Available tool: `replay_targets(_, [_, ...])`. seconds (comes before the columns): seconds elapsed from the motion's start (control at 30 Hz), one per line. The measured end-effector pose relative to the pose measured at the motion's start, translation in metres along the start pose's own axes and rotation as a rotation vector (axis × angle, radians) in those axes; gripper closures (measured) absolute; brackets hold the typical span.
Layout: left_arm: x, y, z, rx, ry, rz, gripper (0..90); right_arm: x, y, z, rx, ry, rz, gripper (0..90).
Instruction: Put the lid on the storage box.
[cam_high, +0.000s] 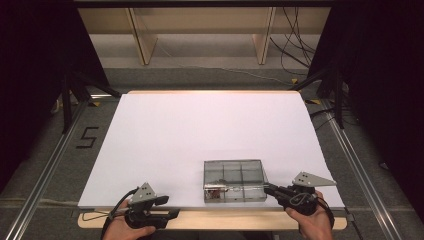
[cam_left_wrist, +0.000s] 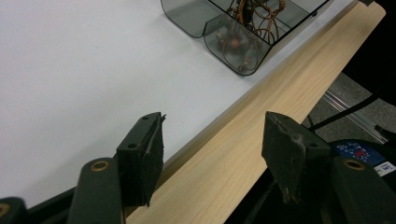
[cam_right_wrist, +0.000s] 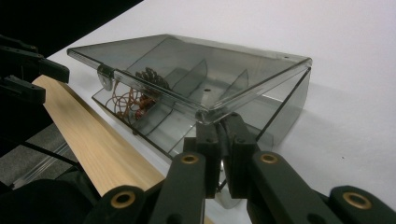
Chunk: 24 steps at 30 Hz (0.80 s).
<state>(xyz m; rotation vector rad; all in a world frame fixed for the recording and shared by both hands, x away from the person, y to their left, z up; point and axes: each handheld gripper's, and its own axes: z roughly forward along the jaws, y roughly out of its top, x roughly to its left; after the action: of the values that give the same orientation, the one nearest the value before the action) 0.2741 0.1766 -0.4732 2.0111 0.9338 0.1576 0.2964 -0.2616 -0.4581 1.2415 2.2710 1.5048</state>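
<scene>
A smoky clear plastic compartment box (cam_high: 234, 180) sits near the front edge of the white table sheet (cam_high: 200, 125). Its hinged lid (cam_right_wrist: 187, 60) is tilted up at the front. My right gripper (cam_right_wrist: 219, 128) is shut on the lid's near corner, coming in from the box's right side (cam_high: 267, 189). Coils of copper wire (cam_right_wrist: 135, 100) lie in the front left compartment (cam_left_wrist: 254, 14). My left gripper (cam_high: 170, 206) rests over the wooden table edge, left of the box, its jaws (cam_left_wrist: 212, 140) open and nothing between them.
A light wooden strip (cam_left_wrist: 261, 121) runs along the table's front edge. Beyond the table stand wooden shelf legs (cam_high: 142, 40) and loose cables (cam_high: 295, 45). A "5" marker (cam_high: 87, 137) is on the grey floor at the left. Metal rails (cam_high: 45, 170) flank the table.
</scene>
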Motion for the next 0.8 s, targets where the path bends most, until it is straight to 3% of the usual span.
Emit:
replay_targets(0.03, [-0.0001, 0.0000, 0.0001, 0.000, 0.000, 0.000, 38.1, 0.0008, -0.0008, -0.0010, 0.011, 0.002, 0.011, 86.7])
replay_targets(0.07, [-0.0001, -0.0001, 0.0002, -0.001, 0.000, 0.001, 38.2, -0.0024, -0.0012, 0.0001, -0.006, -0.004, -0.030, 86.7])
replay_targets(0.1, [-0.0001, -0.0001, 0.0001, -0.001, -0.001, 0.002, 38.1, -0.0026, -0.0017, -0.0007, 0.010, -0.005, -0.029, 86.7])
replay_targets(0.13, [-0.0004, -0.0002, 0.0001, -0.002, 0.001, -0.004, 38.1, -0.0003, -0.0034, 0.0004, 0.001, 0.007, 0.010, 86.7])
replay_targets(0.17, [-0.0001, -0.0001, 0.0002, -0.001, 0.000, 0.001, 38.1, -0.0033, -0.0038, 0.0007, -0.002, -0.002, -0.029, 86.7])
replay_targets(0.2, [-0.0004, -0.0004, 0.0002, -0.001, 0.001, -0.004, 38.1, -0.0030, -0.0039, -0.0007, 0.011, -0.007, -0.025, 86.7])
replay_targets(0.23, [-0.0005, -0.0004, 0.0003, 0.000, 0.001, -0.005, 38.2, -0.0008, -0.0054, 0.0008, 0.000, 0.004, 0.013, 86.7])
replay_targets(0.47, [-0.0013, 0.0000, -0.0007, 0.004, 0.002, -0.002, 38.1, -0.0050, -0.0068, 0.0010, 0.019, -0.016, -0.029, 86.7])
replay_targets(0.57, [-0.0030, -0.0005, 0.0002, -0.005, -0.004, -0.023, 38.2, -0.0047, -0.0071, 0.0001, 0.022, -0.014, -0.035, 86.7])
replay_targets(0.67, [-0.0033, -0.0006, 0.0001, 0.001, 0.000, -0.022, 38.1, -0.0014, -0.0085, 0.0014, 0.028, 0.007, 0.019, 86.7])
replay_targets(0.77, [-0.0035, -0.0006, -0.0001, 0.000, 0.000, -0.023, 38.2, -0.0014, -0.0091, 0.0014, 0.026, 0.011, 0.010, 87.1])
replay_targets(0.8, [-0.0033, -0.0009, 0.0002, -0.003, -0.005, -0.023, 38.1, -0.0035, -0.0087, 0.0010, 0.028, 0.006, -0.017, 87.3])
